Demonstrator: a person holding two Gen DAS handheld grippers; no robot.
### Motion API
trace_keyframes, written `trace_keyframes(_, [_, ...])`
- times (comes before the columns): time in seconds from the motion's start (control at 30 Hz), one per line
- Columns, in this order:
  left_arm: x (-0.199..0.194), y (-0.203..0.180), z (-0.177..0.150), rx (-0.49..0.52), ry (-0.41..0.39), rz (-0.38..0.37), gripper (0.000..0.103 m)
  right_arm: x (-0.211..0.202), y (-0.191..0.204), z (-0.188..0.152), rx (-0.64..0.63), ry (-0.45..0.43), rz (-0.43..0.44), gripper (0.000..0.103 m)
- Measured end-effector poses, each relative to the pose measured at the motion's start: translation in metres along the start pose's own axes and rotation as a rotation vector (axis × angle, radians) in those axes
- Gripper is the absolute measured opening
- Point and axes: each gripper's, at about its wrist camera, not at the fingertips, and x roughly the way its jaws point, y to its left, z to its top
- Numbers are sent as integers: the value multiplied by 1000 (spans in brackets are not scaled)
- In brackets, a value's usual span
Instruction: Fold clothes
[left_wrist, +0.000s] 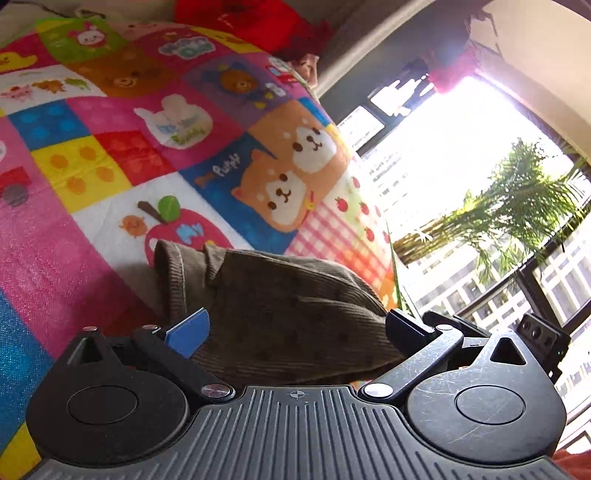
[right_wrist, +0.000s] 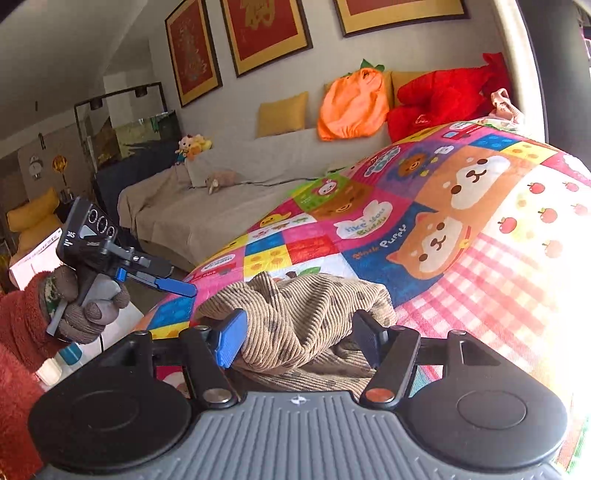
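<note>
- One brown ribbed corduroy garment (right_wrist: 310, 314) lies bunched on the patchwork cartoon blanket (right_wrist: 424, 206), between both grippers' parted jaws, unclamped.
- Soft, light, limp cloth is judged; a hem edge is best pinched.

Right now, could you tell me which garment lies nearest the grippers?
The brown corduroy garment, bunched on the patchwork blanket; the orange garment and red garment rest far off on the sofa.

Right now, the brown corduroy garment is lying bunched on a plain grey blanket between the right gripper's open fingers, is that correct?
Not quite: the blanket is not plain grey but a bright patchwork with cartoon animals, as the right wrist view shows. The rest holds: the brown corduroy garment lies bunched on it between the right gripper's open fingers.
</note>
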Motion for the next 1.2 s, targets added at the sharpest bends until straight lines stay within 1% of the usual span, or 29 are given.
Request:
trace_keyframes(0.1, [25,18,10,-98,1,-18,103,-5,-5,-1,31,-16,-9,65])
trace_keyframes(0.17, [40,22,14,-106,21,-5,103,-9,-9,-2,43,-28,-31,68])
trace_keyframes(0.23, [59,16,13,-88,37,7,103,-15,-13,-3,64,-41,-53,69])
trace_keyframes(0.3, [63,11,12,-82,27,-21,101,-20,-18,-4,86,-54,-69,70])
trace_keyframes(0.33, [61,5,12,-75,24,-58,96,-21,-20,-5,95,-59,-75,70])
trace_keyframes(0.37, [61,-1,13,-65,27,-86,88,-23,-21,-5,103,-64,-79,71])
trace_keyframes(0.43, [62,-14,10,-36,44,-119,81,-24,-23,-5,117,-76,-81,72])
trace_keyframes(0.47, [63,-20,6,-10,61,-112,75,-23,-24,-4,126,-85,-78,72])
trace_keyframes(0.5, [64,-26,1,15,78,-105,72,-22,-24,-3,133,-95,-73,72])
trace_keyframes(0.53, [65,-32,-4,41,91,-96,61,-21,-23,-2,135,-105,-65,72])
trace_keyframes(0.57, [60,-37,-10,72,85,-76,49,-20,-22,-1,133,-113,-56,72])
trace_keyframes(0.6, [55,-42,-17,101,78,-59,42,-18,-19,1,128,-121,-47,72])
trace_keyframes(0.63, [49,-45,-23,112,77,-66,31,-16,-16,3,117,-127,-38,72])
trace_keyframes(0.67, [43,-47,-30,118,87,-81,25,-13,-13,4,107,-131,-28,72])
trace_keyframes(0.7, [37,-51,-39,130,107,-98,25,-9,-10,6,95,-130,-17,72])
trace_keyframes(0.77, [28,-59,-61,184,165,-96,25,2,-2,8,67,-112,6,72])
trace_keyframes(0.83, [23,-61,-80,224,218,-58,26,17,8,4,20,-68,19,72])
trace_keyframes(0.87, [22,-57,-87,224,246,-41,29,24,14,2,-7,-42,24,72])
trace_keyframes(0.9, [21,-54,-94,222,273,-25,29,32,19,-1,-34,-16,29,72])
trace_keyframes(0.93, [19,-48,-97,218,290,-14,33,40,25,-4,-60,10,34,72])
trace_keyframes(0.97, [17,-43,-99,214,305,-5,39,47,30,-9,-97,42,20,72])
trace_keyframes(1.0, [11,-40,-97,209,305,-1,42,54,34,-19,-147,81,-19,72])
trace_keyframes(1.03, [6,-36,-95,204,305,2,51,61,37,-29,-197,121,-58,72])
trace_keyframes(1.07, [1,-33,-92,201,302,6,66,68,41,-38,-247,160,-97,72])
trace_keyframes(1.1, [-6,-34,-87,210,279,9,73,72,41,-47,-274,190,-130,72])
trace_keyframes(1.13, [-16,-36,-79,222,240,3,80,73,37,-55,-266,208,-152,72])
trace_keyframes(1.2, [-34,-39,-61,231,149,-21,86,69,24,-62,-203,217,-159,73])
